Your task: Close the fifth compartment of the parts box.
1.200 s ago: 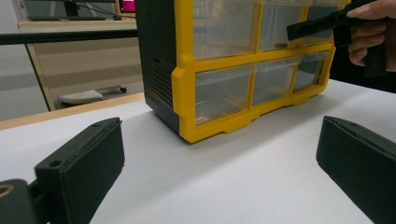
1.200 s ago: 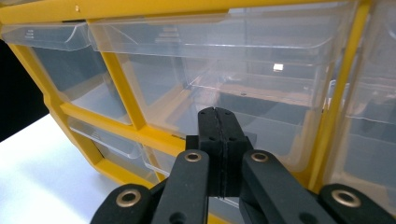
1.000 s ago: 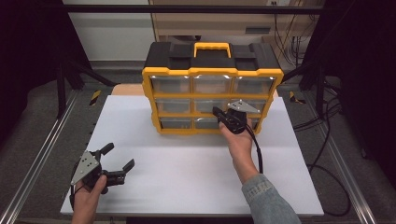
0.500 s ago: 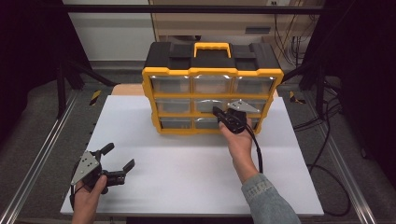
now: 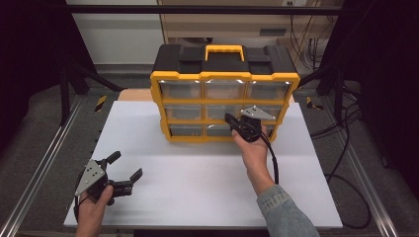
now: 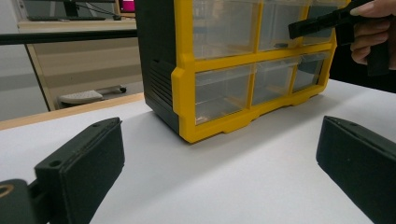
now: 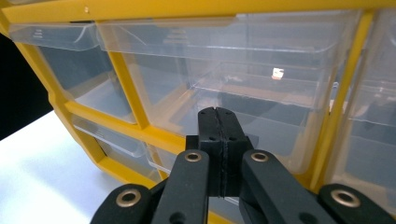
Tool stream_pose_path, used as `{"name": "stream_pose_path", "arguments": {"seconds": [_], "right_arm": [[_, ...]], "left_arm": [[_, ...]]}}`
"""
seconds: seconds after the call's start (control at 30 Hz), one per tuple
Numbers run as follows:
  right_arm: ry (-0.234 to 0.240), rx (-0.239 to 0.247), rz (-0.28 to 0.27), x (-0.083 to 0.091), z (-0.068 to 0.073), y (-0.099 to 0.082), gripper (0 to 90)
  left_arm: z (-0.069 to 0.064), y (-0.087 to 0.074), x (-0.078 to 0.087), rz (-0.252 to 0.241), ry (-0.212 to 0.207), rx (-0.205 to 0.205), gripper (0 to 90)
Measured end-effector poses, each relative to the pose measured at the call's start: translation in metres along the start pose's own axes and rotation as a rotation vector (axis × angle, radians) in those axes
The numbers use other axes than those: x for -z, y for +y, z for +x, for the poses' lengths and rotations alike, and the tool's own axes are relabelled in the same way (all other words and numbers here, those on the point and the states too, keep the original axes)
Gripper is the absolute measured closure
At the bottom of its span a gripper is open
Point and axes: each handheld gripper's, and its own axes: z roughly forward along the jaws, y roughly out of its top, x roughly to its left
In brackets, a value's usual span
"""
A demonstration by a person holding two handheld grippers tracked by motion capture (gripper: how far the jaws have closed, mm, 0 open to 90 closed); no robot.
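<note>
A yellow and black drawer organizer (image 5: 225, 77) with clear drawers stands at the back of the white table (image 5: 197, 182). My right gripper (image 5: 229, 118) is shut, its tips against the front of the middle-row centre drawer (image 7: 261, 88). The right gripper view shows the jaws pressed together (image 7: 218, 114) at that drawer's lower front. I cannot tell whether a thin lip is caught between them. My left gripper (image 5: 126, 165) rests open near the table's front left, nothing between its jaws (image 6: 219, 186). It faces the organizer's (image 6: 187, 93) left corner, with the right gripper (image 6: 317, 23) beyond.
A yellow carry handle (image 5: 225, 49) tops the organizer. Metal rails (image 5: 44, 163) run along both table sides. Cables (image 5: 346, 128) lie on the floor to the right, and a black cable (image 5: 272, 158) trails from the right gripper over the table.
</note>
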Motion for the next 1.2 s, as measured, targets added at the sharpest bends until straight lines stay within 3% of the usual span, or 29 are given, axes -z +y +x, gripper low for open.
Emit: {"name": "stream_pose_path", "arguments": {"seconds": [0.53,0.63,0.77,1.2], "right_arm": [[0.028,0.018,-0.011,0.011,0.008,0.004,89.9],[0.036,0.015,-0.010,0.014,0.009,0.003,86.3],[0.027,0.058,-0.008,0.019,0.014,0.002,81.7],[0.078,0.103,-0.024,0.038,0.024,0.008,62.7]], "left_arm": [[-0.001,0.000,0.000,-0.001,-0.002,0.001,0.9],[-0.001,0.000,0.000,-0.003,-0.003,0.003,0.9],[-0.001,0.000,0.000,-0.002,0.000,0.003,0.9],[0.000,0.000,0.001,-0.003,0.006,0.008,0.8]]}}
